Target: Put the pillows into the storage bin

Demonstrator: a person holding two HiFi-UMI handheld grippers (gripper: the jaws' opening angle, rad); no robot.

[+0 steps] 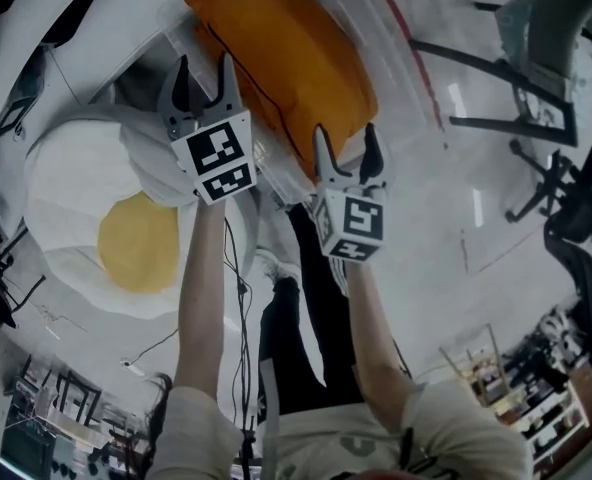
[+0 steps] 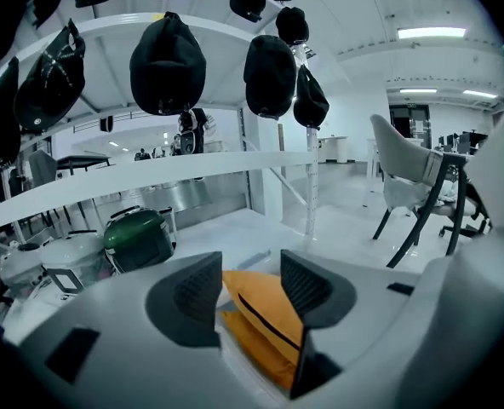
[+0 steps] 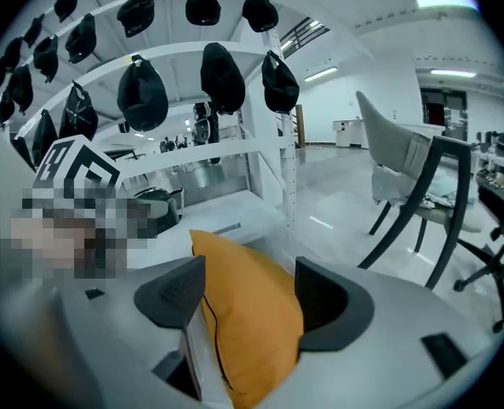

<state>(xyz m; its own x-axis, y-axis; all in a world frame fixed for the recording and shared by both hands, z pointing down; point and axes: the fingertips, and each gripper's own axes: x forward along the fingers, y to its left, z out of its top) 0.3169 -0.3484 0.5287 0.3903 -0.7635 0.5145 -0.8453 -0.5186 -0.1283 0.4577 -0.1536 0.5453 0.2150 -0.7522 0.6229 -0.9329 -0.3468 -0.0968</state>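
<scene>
An orange pillow (image 1: 286, 58) lies slanted in a clear plastic storage bin (image 1: 394, 30) at the top centre of the head view. My left gripper (image 1: 202, 80) hovers at the pillow's left edge with its jaws apart. In the left gripper view the orange pillow (image 2: 260, 313) sits past those jaws, untouched. My right gripper (image 1: 344, 148) is at the pillow's near corner, jaws spread wide. The pillow (image 3: 252, 331) stands between them there without being pinched. A fried-egg pillow (image 1: 76, 188), white with a yellow yolk, lies on the floor to the left.
Office chairs (image 1: 541, 38) stand on the pale floor to the right. A white rack hung with black caps (image 2: 167, 62) rises behind the bin, with a green round case (image 2: 138, 239) under it. Cables trail over the floor at lower left. The person's legs are directly below.
</scene>
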